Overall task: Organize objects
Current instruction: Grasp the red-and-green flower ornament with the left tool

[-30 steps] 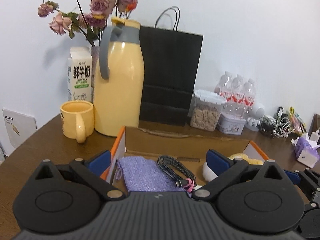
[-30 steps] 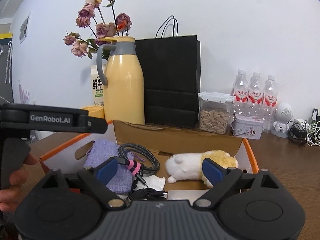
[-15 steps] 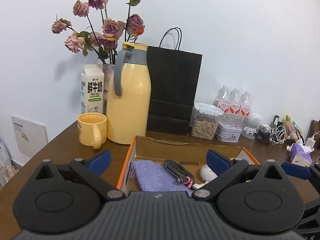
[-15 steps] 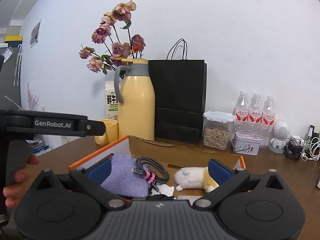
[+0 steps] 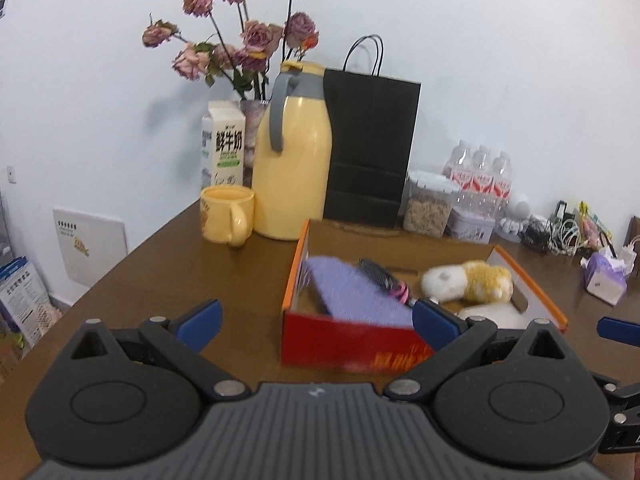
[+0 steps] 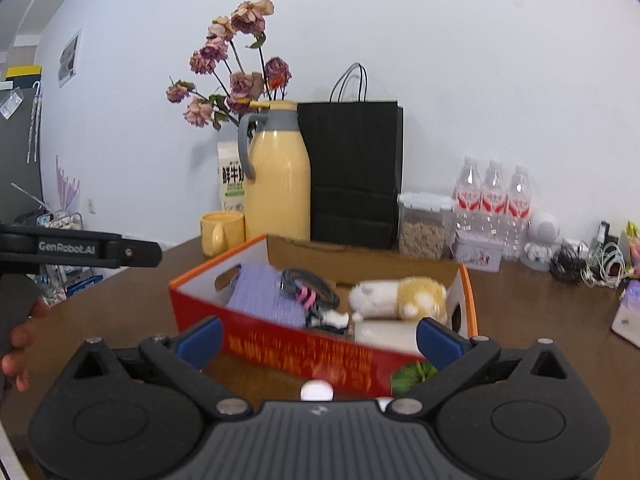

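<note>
With both my left gripper [image 5: 316, 320] and right gripper [image 6: 318, 334] spread wide and empty, I might clip what looks like a green thing [image 6: 414, 374] beside the box [image 6: 304, 354]

Black hand-held gripper [image 5: 318, 322] — blue fingertip pads [image 5: 200, 319], silver pivot screws, ribbed grey housing, white "GenRobot.AI" lettering

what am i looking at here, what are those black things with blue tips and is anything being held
Those are two hand-held grabbing tools, one per hand, each with a camera looking out along its blue fingers. One picture comes from the left tool, the other from the right tool; the hand at its edge holds the left one. Both are open and hold nothing. On the table sits a box with a purple cloth, a cable and a plush toy. Behind stand a mug, a jug and a black bag.
</note>
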Demonstrator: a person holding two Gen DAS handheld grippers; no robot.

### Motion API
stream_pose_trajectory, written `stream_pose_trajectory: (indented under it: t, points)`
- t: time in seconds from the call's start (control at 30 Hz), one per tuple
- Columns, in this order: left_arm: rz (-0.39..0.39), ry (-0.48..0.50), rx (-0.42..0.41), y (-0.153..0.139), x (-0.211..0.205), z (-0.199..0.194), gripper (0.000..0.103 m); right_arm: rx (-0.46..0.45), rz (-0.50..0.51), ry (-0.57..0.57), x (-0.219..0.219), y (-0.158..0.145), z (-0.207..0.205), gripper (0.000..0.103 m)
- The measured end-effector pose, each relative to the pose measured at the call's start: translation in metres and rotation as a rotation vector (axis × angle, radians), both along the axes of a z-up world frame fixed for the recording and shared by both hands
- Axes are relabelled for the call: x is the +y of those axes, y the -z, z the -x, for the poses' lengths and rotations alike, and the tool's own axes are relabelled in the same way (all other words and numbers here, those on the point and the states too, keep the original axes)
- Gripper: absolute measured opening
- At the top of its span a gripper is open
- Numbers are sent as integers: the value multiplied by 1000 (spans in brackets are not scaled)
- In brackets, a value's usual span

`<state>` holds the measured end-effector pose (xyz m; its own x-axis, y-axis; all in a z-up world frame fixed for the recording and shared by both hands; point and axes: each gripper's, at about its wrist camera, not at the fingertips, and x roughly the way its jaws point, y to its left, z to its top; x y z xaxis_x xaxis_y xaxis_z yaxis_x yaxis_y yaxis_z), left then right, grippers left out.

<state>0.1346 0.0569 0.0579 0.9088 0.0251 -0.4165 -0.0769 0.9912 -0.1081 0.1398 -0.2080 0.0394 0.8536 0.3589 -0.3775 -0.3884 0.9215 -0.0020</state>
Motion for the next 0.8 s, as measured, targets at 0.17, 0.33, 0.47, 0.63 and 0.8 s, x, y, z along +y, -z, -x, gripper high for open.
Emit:
stream_pose_trajectory:
  t: [0.17,0.33,0.47,0.63,0.8]
  points:
    - [-6,2,35,13,0,19,103,36,8,6,-7,11,18,103]
    - [-13,20,61,24,-1,35,103,68,8,11,-14,22,32,103]
    - [-5,33,83,31,-1,45,103,92,11,17,-16,30,37,103]
    - [-19,61,133,43,-8,47,103,115,14,18,-15,38,39,103]
    - [-30,99,189,61,-20,45,103,132,22,16,-13,43,37,103]
